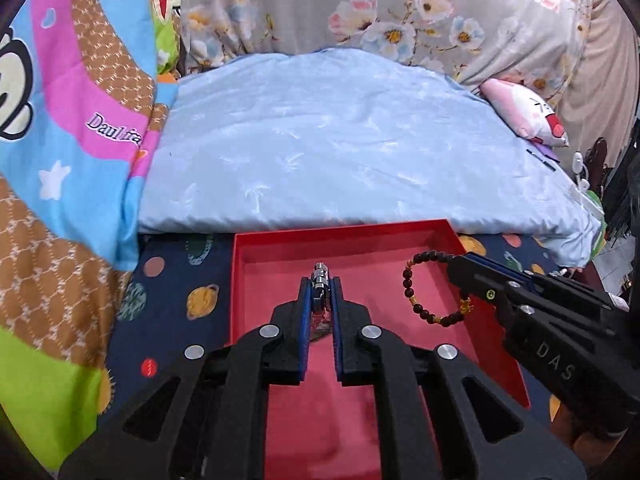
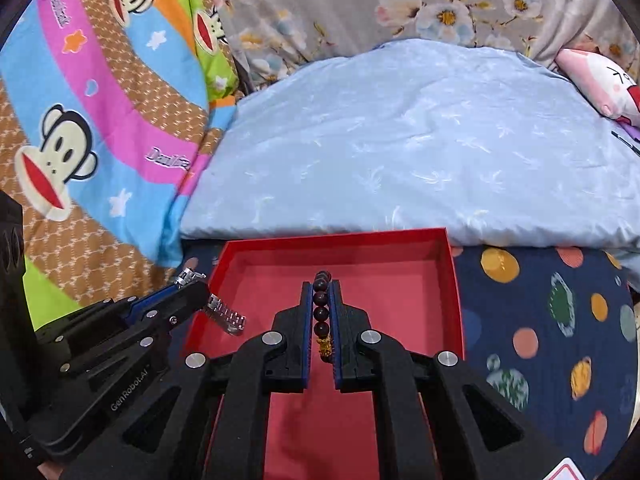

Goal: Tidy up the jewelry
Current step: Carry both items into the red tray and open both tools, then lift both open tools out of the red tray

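A red open box (image 1: 496,340) lies on the planet-print sheet; it also shows in the right wrist view (image 2: 452,300). My left gripper (image 1: 320,284) is shut on a silver metal link bracelet (image 1: 320,280) and holds it over the box's middle. From the right wrist view the bracelet (image 2: 226,316) hangs from the left gripper (image 2: 192,280) at the box's left rim. My right gripper (image 2: 322,284) is shut on a dark bead bracelet (image 2: 322,304) with gold charms. In the left wrist view the bead bracelet (image 1: 416,300) hangs as a loop from the right gripper (image 1: 460,264) over the box's right side.
A light blue pillow (image 1: 340,144) lies just behind the box. A colourful monkey-print blanket (image 1: 60,160) is bunched at the left. A pink plush toy (image 1: 528,116) lies at the far right. Floral fabric (image 1: 360,4) hangs behind.
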Tool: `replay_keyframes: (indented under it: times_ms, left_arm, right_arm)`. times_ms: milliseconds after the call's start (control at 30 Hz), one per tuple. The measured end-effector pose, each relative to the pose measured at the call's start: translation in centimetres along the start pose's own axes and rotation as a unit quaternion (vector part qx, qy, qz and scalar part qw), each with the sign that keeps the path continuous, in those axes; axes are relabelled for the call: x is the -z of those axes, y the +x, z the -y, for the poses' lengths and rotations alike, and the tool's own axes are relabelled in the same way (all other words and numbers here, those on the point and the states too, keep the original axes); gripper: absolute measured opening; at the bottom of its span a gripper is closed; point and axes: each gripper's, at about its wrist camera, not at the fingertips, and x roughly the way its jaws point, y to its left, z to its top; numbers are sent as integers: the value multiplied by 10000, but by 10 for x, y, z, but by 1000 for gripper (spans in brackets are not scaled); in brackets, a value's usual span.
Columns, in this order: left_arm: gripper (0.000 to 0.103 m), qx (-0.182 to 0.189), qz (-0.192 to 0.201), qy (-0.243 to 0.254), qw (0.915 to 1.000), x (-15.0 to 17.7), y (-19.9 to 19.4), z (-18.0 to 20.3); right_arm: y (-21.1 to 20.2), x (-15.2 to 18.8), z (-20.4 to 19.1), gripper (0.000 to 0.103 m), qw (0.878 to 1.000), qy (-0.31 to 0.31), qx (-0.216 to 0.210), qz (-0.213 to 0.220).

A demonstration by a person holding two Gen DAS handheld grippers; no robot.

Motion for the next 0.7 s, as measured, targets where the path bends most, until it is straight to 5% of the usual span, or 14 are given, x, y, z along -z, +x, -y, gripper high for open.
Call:
replay_keyframes:
  times_ms: [267, 367, 467, 700]
  left_arm:
    - [9, -175, -228, 17, 9996, -9, 54, 0]
    - [11, -299, -154, -89, 9994, -11, 61, -1]
    - [45, -463, 37, -217, 9987, -15, 50, -6]
    - [56, -683, 424, -109, 9967, 0, -22, -13]
  right_arm:
    - [46, -9, 29, 8, 9987, -22, 408, -316]
    - [44, -11, 35, 19, 9975, -60, 685, -183]
    - [25, -10, 39, 31, 9964, -51, 840, 65]
    - [-52, 25, 30, 44, 9939, -169, 986, 469]
